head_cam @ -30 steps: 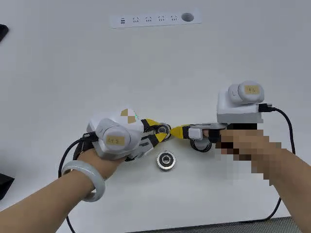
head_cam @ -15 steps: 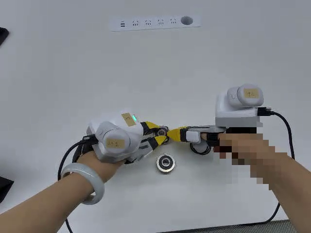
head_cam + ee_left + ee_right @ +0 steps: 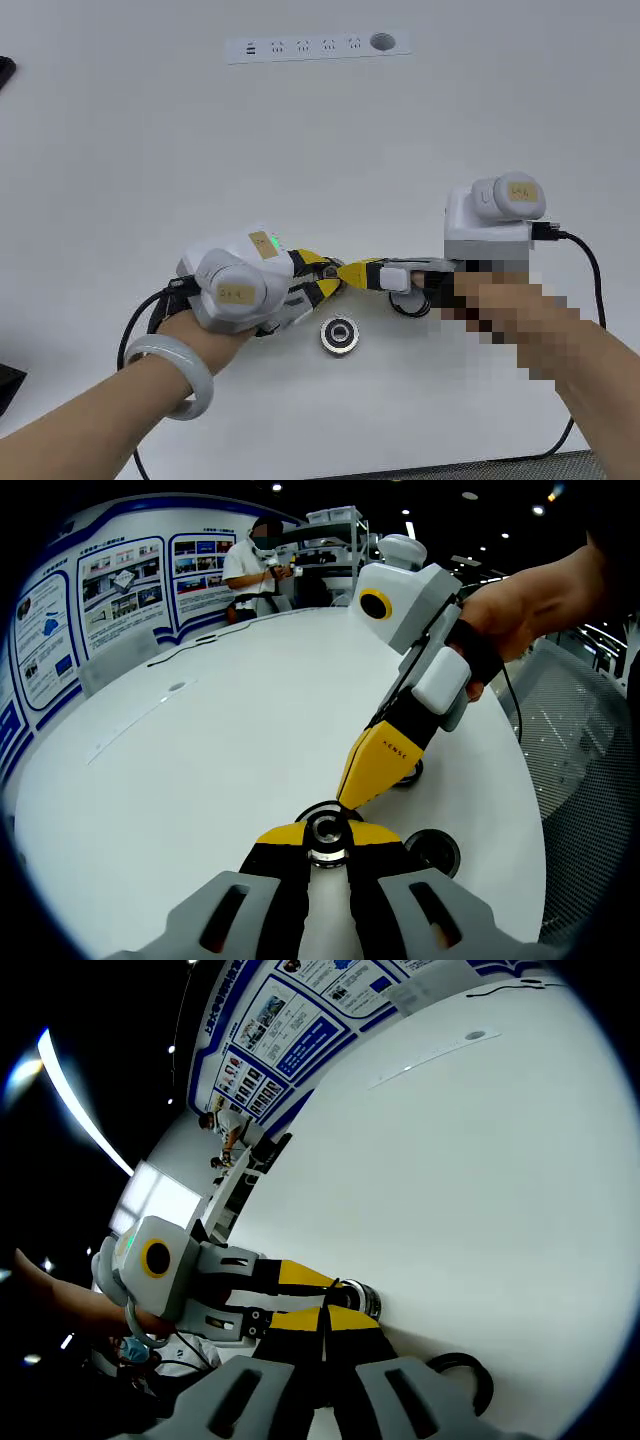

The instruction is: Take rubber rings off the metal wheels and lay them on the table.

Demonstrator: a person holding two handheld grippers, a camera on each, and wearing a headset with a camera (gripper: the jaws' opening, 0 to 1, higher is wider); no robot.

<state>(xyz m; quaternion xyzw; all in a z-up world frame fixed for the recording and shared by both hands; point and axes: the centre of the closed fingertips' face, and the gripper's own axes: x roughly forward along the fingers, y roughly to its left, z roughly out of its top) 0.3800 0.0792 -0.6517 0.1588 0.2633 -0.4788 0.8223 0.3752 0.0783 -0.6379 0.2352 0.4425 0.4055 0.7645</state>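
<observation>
Two metal wheels sit toward the near edge of the bench (image 3: 150,150): the held wheel (image 3: 326,829) is clamped between the closed fingers of the left gripper (image 3: 325,275), and the second wheel (image 3: 341,334) lies flat just nearer the edge. The right gripper (image 3: 325,1322) has its fingers pressed together, tips against the held wheel's rim; whether they pinch any rubber cannot be told. One loose rubber ring (image 3: 410,305) lies on the bench beneath the right gripper.

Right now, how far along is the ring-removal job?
Done: one rubber ring lies loose on the table. In hand: the left gripper clamps a wheel while the right gripper's shut jaws meet its rim. Left: its ring, then the other wheel, seemingly still ringed.
</observation>
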